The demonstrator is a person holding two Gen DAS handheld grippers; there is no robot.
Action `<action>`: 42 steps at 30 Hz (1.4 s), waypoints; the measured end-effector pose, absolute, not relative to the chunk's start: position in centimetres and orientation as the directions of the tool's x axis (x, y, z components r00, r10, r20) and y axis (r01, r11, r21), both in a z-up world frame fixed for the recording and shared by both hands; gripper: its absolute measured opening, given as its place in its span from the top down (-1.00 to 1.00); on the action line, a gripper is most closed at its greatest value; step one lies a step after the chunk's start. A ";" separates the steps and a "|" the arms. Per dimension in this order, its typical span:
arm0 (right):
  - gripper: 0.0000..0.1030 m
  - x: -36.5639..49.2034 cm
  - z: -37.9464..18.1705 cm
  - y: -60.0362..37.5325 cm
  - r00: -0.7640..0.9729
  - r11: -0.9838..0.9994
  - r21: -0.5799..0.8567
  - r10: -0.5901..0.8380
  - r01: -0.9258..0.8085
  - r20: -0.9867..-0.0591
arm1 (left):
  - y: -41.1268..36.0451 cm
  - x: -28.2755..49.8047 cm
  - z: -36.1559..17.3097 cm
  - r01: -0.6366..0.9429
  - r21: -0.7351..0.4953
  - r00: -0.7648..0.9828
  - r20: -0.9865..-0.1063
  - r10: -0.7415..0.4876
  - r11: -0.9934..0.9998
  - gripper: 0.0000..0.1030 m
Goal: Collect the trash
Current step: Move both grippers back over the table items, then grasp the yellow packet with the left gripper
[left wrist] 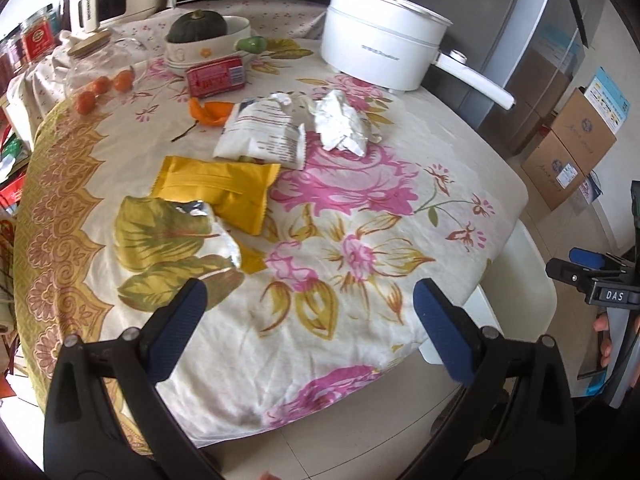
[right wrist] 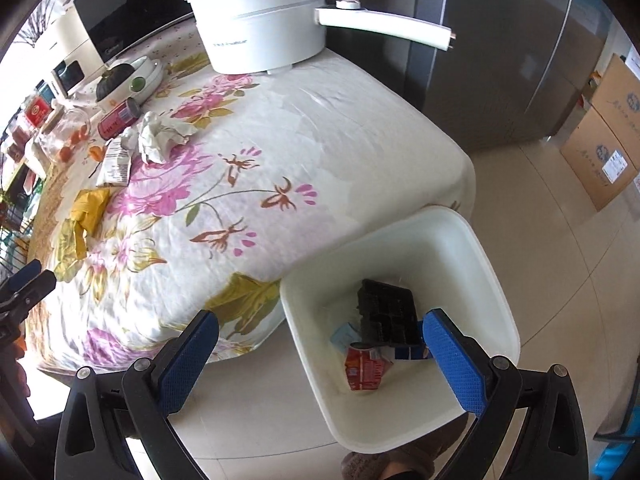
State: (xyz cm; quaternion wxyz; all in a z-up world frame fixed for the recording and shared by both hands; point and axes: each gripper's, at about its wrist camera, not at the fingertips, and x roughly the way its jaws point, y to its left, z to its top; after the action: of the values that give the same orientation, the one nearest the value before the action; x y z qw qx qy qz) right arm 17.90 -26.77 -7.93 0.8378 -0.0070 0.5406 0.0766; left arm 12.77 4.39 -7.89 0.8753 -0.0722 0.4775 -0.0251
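The right tool [right wrist: 320, 328] hung spread and empty over the white bin [right wrist: 496, 280] on the floor just beside the bench [right wrist: 360, 128]; a black tray [right wrist: 386, 312], a red wrapper [right wrist: 364, 368] and scraps lay inside, so one drop looked done. The left tool [left wrist: 310, 300], also spread and empty, pointed down at the trash on the cloth: a foil wrapper [left wrist: 222, 236] nearest, touching a yellow packet [left wrist: 224, 184], then a white bag [left wrist: 264, 132] and crumpled tissue [left wrist: 340, 124] beyond. The next move probably called for lowering onto the flat foil and pinching an edge. A floral cloth covered the bench; a white pot [left wrist: 380, 48], a bowl with a squash [left wrist: 200, 26] and boxes [left wrist: 576, 148] by a fridge stood around.
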 end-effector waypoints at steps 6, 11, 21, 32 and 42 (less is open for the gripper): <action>-1.00 18.6 -6.5 -21.6 0.435 0.974 0.062 0.154 -0.219 -0.887 | 8.3 13.1 -8.0 -0.116 -0.108 0.572 -0.820 -0.022 0.987 -0.99; -1.00 18.8 -6.3 -17.7 0.425 0.958 0.045 0.168 -0.284 -0.889 | 10.3 14.6 -9.3 -0.121 -0.125 0.557 -0.830 -0.037 0.985 -0.99; -1.00 20.7 -7.3 -15.6 0.385 0.958 0.070 0.178 -0.278 -0.906 | 13.1 18.9 -12.1 -0.174 -0.210 0.439 -0.891 -0.115 0.962 -0.99; -1.00 22.0 -8.3 -16.9 0.354 0.967 0.102 0.182 -0.233 -0.917 | 13.7 21.7 -12.8 -0.370 -0.259 0.458 -0.887 -0.067 0.892 -0.99; -1.00 22.6 -8.1 -18.4 0.364 0.971 0.081 0.161 -0.224 -0.917 | 12.2 26.8 -14.6 -0.495 -0.140 0.405 -0.910 0.085 0.858 -0.99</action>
State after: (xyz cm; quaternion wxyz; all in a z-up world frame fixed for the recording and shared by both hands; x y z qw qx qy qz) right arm 22.55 -18.41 -8.12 0.8254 -0.0285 0.5517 0.1165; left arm 26.82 12.19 -14.64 0.8142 -0.1989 0.5156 0.1779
